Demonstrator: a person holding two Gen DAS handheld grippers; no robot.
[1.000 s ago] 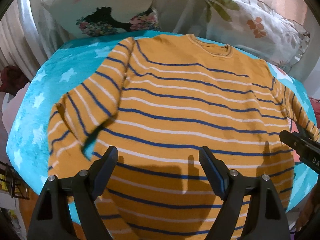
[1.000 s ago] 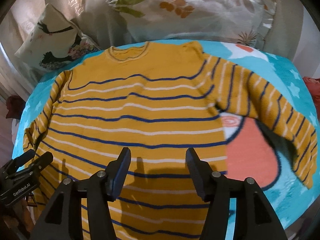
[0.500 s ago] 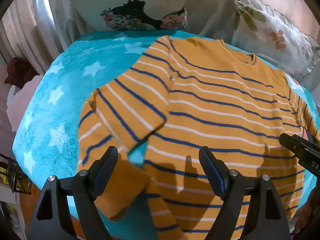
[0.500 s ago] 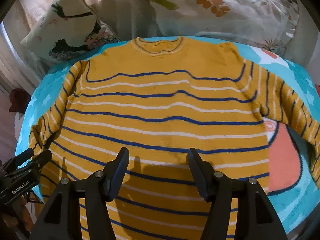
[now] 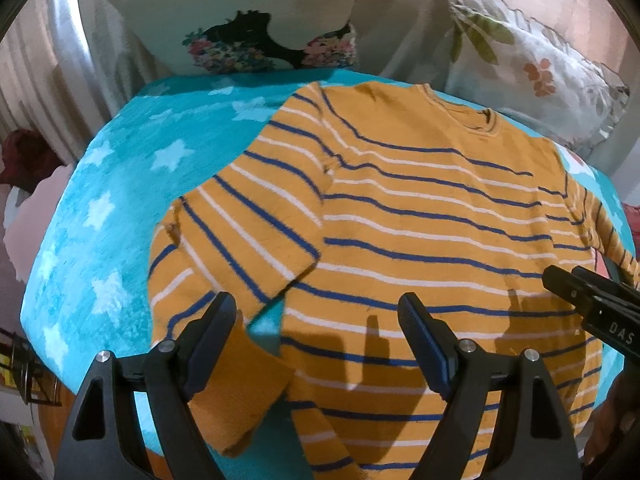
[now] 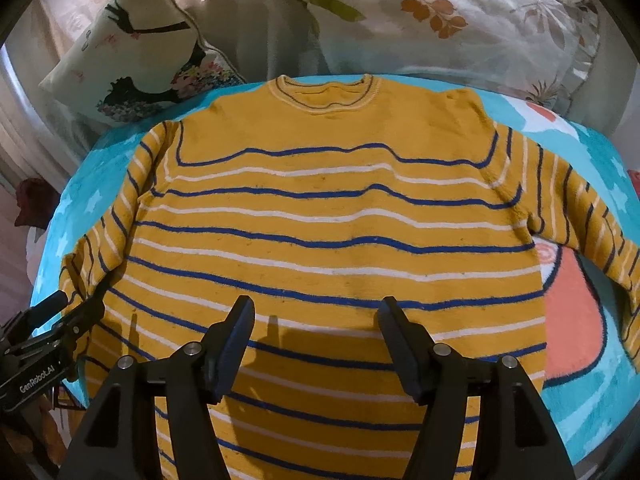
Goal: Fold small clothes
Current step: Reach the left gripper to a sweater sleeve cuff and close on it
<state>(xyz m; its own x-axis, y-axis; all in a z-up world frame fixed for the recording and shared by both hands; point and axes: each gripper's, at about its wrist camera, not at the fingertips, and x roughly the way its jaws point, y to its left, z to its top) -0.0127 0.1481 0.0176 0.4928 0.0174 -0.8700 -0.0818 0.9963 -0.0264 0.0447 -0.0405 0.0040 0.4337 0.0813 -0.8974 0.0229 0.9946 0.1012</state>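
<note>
A small yellow sweater [image 5: 420,216] [image 6: 332,216] with blue and white stripes lies flat on a turquoise star blanket [image 5: 120,184], collar at the far end. Its left sleeve [image 5: 240,240] bends down along the body, cuff near my left gripper. My left gripper [image 5: 316,316] hangs open above the lower left of the sweater, nothing between its fingers. My right gripper [image 6: 316,320] hovers over the sweater's lower middle; its jaws are opening, with nothing held. The right sleeve [image 6: 592,216] trails off to the right. Each gripper shows at the edge of the other's view.
Two pillows lean at the head of the blanket: one with a black and floral print [image 5: 256,28], one with a leaf print [image 6: 460,12]. A pink shape [image 6: 576,328] is printed on the blanket right of the sweater. Curtains [image 5: 36,92] hang on the left.
The left view shifted left, so the sleeve and more blanket show. The right view slid left to centre on the sweater's body. The right jaws spread slightly wider.
</note>
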